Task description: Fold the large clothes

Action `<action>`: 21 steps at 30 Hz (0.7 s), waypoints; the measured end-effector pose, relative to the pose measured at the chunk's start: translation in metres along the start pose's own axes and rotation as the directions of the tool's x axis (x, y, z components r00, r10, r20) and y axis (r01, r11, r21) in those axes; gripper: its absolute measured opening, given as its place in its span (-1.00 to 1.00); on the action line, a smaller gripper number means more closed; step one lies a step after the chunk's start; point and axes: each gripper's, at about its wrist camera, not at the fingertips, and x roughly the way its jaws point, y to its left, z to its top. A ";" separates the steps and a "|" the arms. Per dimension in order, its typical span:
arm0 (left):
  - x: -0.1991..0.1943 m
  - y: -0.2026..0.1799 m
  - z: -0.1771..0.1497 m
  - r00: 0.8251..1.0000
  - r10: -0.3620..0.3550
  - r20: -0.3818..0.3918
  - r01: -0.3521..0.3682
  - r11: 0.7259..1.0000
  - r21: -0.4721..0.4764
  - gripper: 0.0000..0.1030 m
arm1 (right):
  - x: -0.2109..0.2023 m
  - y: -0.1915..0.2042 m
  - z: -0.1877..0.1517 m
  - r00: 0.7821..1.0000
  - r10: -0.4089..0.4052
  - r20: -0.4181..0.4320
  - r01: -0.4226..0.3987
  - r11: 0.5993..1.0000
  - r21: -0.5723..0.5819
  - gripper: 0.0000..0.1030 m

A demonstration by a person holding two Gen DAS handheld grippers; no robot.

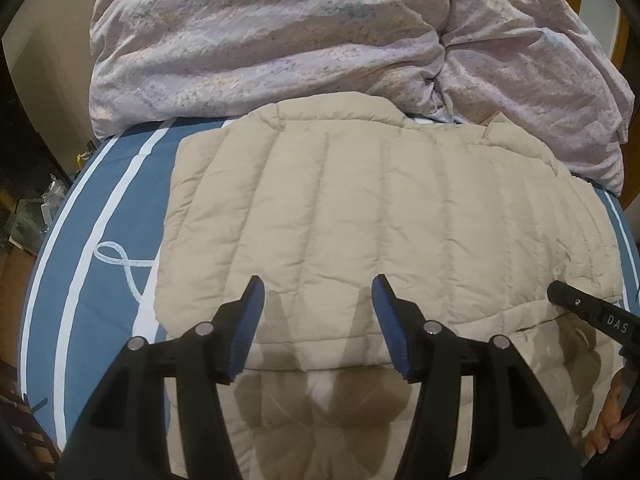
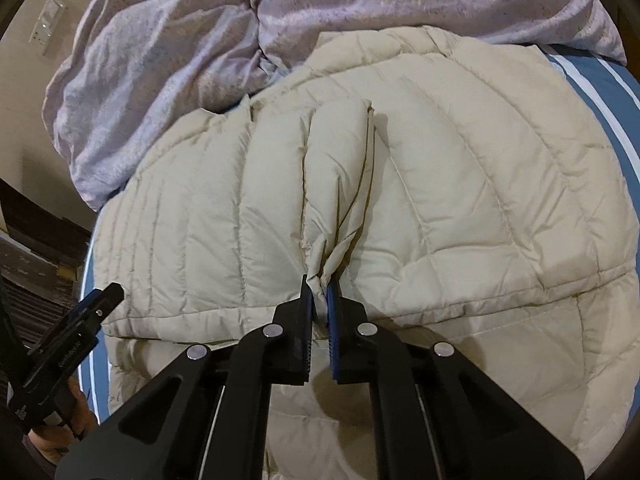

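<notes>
beige quilted down jacket (image 1: 360, 216) lies spread on the blue striped bedsheet (image 1: 100, 208), far edge against the crumpled lilac duvet (image 1: 260, 40). part of it is already folded over; the near edge of the upper layer runs across just ahead of both grippers.

left gripper (image 1: 318, 292) is spread wide and holds nothing, hovering over the jacket's near fold edge. right gripper (image 2: 320, 284) is clamped on a pinched ridge of jacket fabric (image 2: 340, 184); the pleat runs away from the fingers toward the collar end.

judgement: the step looks like lifting a panel to fold it over. the pinch is narrow and puffy nylon is slippery, so the right grip should stay firm and lift slowly. the left should bite the same edge well apart from the right, so the panel rises level, not as a tent. carry it over low, lay it flat, then let go.
</notes>
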 end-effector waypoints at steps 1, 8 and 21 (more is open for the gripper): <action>0.001 0.001 0.000 1.000 0.002 -0.001 -0.002 1.000 -0.001 0.09 | 0.002 -0.001 0.000 1.000 -0.005 -0.004 0.005 1.000 0.001 -0.87; 0.003 0.003 -0.001 1.000 0.023 0.008 -0.023 1.000 0.009 0.09 | 0.009 -0.004 -0.001 1.000 -0.025 -0.019 0.025 1.000 -0.001 -0.87; -0.014 0.006 -0.009 0.997 0.048 0.053 -0.050 0.998 0.030 0.12 | -0.004 -0.008 -0.002 1.000 0.002 -0.027 -0.001 1.000 0.023 -0.39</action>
